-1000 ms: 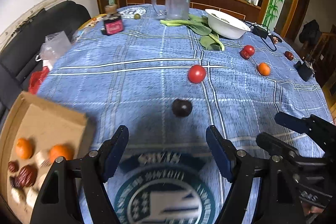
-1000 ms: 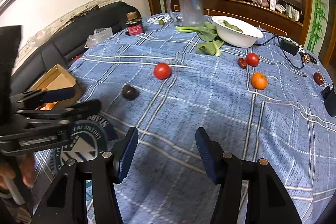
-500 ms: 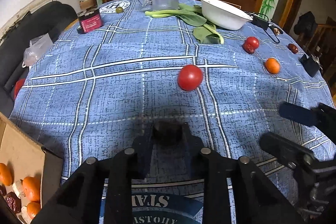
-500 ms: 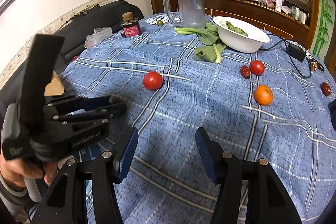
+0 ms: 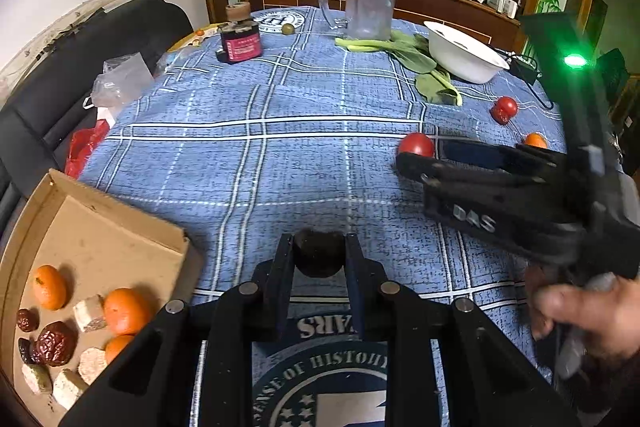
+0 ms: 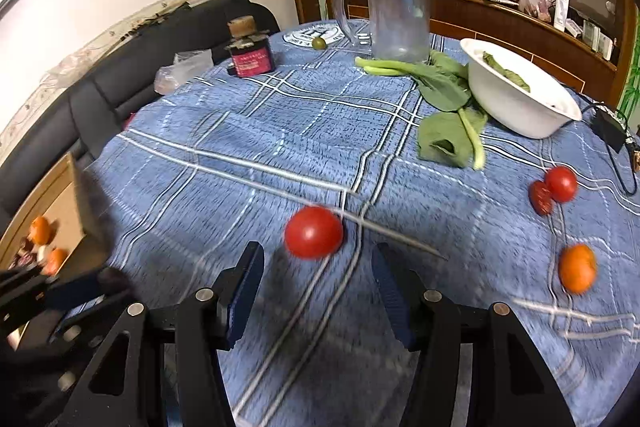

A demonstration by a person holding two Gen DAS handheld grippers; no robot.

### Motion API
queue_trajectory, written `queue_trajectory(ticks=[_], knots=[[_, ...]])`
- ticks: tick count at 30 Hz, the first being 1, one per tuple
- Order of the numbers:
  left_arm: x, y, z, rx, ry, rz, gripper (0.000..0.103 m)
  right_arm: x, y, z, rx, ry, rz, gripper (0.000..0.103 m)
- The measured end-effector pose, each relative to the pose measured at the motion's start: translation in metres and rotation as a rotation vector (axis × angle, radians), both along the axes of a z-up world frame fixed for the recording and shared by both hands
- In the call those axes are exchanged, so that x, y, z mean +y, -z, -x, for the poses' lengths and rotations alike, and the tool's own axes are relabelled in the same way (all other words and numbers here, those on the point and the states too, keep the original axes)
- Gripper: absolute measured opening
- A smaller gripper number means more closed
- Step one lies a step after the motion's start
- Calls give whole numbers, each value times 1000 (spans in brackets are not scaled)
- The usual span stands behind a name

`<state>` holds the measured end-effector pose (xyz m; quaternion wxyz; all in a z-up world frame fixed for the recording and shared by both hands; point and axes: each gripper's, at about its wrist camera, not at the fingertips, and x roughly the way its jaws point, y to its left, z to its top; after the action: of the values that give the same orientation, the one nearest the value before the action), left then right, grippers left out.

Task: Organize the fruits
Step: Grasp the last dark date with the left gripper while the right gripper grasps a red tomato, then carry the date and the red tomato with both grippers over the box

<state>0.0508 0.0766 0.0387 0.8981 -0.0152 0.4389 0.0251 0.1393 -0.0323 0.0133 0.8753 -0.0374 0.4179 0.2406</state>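
My left gripper (image 5: 319,254) is shut on a dark round fruit (image 5: 319,253) and holds it above the blue checked cloth, right of the cardboard box (image 5: 80,219). The box holds oranges (image 5: 125,310), dried dates and pale cubes. My right gripper (image 6: 318,283) is open, its jaws just short of a red tomato (image 6: 314,231); it also shows in the left wrist view (image 5: 416,157) beside that tomato (image 5: 415,145). Another small tomato (image 6: 561,183), a dark red fruit (image 6: 540,197) and an orange (image 6: 577,268) lie to the right.
A white bowl (image 6: 520,99) with greens, loose leafy greens (image 6: 444,87), a clear glass jug (image 6: 394,15), a dark red-labelled bottle (image 6: 249,53) and a small green fruit (image 6: 319,43) stand at the far side. A black sofa (image 6: 120,83) runs along the left.
My left gripper closed on the dark fruit and carried it back toward the box. My right gripper moved forward up to the red tomato, still open.
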Motion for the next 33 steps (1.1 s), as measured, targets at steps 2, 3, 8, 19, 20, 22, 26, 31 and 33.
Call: queue_trajectory(ticks=[2,3,8,19,20,22,26,31,33], knots=[[3,0,1,-3,-4,0,23,4,4,-7,4,4,15,49],[4,0,1,-2,-7,-1,23,5,4,-8,0,2,16,41],[10,1,5,2,-19,13,23,2,0,4,13,-2,22,35],[14,-14,44,-43,-14,-13,23,-22,-37,95,-43,15,-74,35],[17,-15,48,-47,-16,-16,23,-21,-39,104,-44,9,-83,35],[21,-18,58,-56,-22,-23,23,-18,-43,119,-54,6,-96,35],[32,-25,77,-75,-37,-29,23,-5,-49,143,-57,-16,-129,35],[50,-32,97,-93,-61,-35,23,21,-54,169,-55,-63,-154,35],[58,-34,105,-98,-71,-38,23,32,-55,175,-53,-84,-157,36]])
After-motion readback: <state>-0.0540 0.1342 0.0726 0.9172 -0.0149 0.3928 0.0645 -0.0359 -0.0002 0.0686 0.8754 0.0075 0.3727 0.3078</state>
